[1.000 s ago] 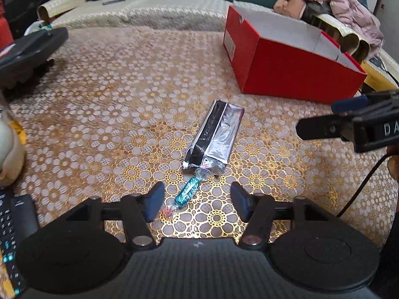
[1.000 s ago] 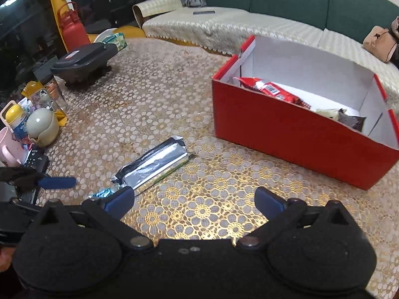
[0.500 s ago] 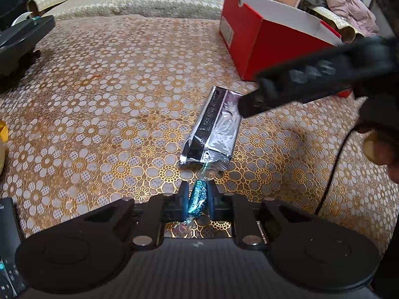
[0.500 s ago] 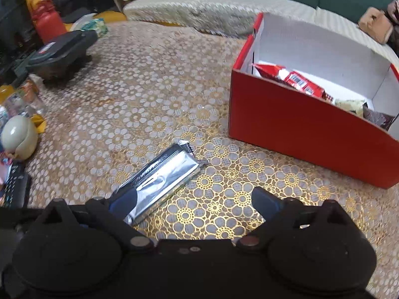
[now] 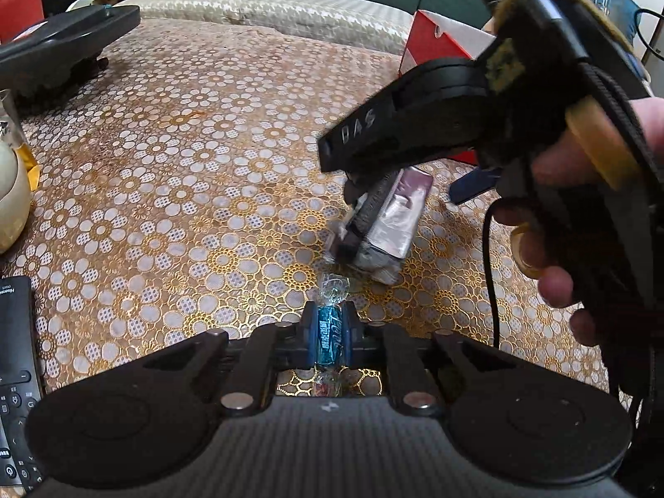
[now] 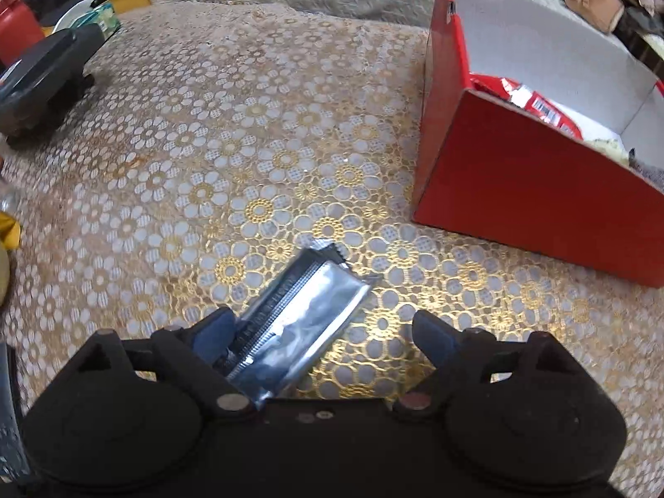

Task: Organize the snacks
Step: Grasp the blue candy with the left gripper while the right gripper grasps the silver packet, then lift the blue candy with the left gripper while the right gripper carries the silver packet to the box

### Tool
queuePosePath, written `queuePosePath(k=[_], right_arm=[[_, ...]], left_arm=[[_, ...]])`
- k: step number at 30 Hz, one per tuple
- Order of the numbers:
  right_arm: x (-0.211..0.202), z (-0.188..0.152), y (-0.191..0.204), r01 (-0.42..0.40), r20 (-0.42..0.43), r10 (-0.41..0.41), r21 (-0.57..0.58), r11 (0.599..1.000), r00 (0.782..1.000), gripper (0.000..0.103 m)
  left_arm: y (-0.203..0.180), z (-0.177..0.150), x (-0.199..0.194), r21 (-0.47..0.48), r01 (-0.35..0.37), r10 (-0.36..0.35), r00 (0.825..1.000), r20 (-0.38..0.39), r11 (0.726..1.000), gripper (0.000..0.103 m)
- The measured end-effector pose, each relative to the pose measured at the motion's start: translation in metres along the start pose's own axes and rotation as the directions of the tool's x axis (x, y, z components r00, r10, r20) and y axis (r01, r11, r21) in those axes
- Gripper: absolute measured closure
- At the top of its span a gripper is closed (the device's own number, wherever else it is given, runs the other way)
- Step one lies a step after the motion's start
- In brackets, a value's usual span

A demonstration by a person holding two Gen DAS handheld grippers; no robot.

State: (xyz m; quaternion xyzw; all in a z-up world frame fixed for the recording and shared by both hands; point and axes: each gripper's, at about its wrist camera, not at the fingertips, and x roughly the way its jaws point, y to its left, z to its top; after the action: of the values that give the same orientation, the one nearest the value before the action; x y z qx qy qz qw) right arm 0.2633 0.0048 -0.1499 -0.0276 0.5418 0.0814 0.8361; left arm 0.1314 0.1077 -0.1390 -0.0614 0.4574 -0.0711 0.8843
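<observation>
Table (image 6: 249,133) with a gold-and-white floral cover, carrying two loose snacks and one red box (image 6: 518,182). One blue-wrapped candy (image 5: 328,338) is clamped between the pads of the left claw (image 5: 328,340), its twisted clear ends sticking out ahead of and behind the pads, low over the cover. One silver foil packet (image 6: 299,319) lies flat on the table just beyond the candy. The right claw (image 6: 328,332) stands over it with its jaws apart, having just been closing; the packet lies between the two blue fingertips (image 6: 213,332), close against the left one and well clear of the right one, so it is not yet pinched. In the left wrist view the right claw (image 5: 415,191), held by a person's hand (image 5: 572,224), reaches down over the same packet (image 5: 394,220). The one red box, open at the top and white inside, stands on the table to the right of the packet and holds at least one red wrapper (image 6: 535,101) plus darker items too hidden to count. One black appliance (image 5: 62,41) and one remote control (image 5: 14,373) sit at the left edge.
</observation>
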Motion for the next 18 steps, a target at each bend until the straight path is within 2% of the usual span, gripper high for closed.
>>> queuePosePath(k=[1, 6, 8, 10, 18], right_arm=[[0.002, 0.0, 0.003, 0.008, -0.014, -0.009, -0.014, 1.0, 1.0, 0.028], [0.002, -0.005, 0.012, 0.016, 0.006, -0.016, -0.056, 0.998, 1.0, 0.041], [0.0, -0.006, 0.01, 0.005, 0.01, -0.004, -0.058, 0.998, 1.0, 0.053], [-0.003, -0.008, 0.008, -0.008, 0.014, 0.009, -0.059, 0.998, 1.0, 0.059], [-0.025, -0.018, -0.012, -0.069, 0.048, 0.072, -0.062, 0.996, 0.996, 0.061]], left_arm=[[0.001, 0.0, 0.0, -0.005, 0.003, -0.003, 1.0, 0.001, 1.0, 0.091], [0.002, -0.001, 0.0, -0.013, 0.003, -0.003, 1.0, 0.004, 1.0, 0.091], [0.001, -0.001, 0.0, -0.017, 0.001, -0.001, 1.0, 0.004, 1.0, 0.091], [0.001, -0.001, 0.0, -0.023, 0.0, 0.0, 1.0, 0.003, 1.0, 0.091], [0.001, 0.001, -0.004, -0.052, -0.017, 0.017, 1.0, 0.003, 0.999, 0.091]])
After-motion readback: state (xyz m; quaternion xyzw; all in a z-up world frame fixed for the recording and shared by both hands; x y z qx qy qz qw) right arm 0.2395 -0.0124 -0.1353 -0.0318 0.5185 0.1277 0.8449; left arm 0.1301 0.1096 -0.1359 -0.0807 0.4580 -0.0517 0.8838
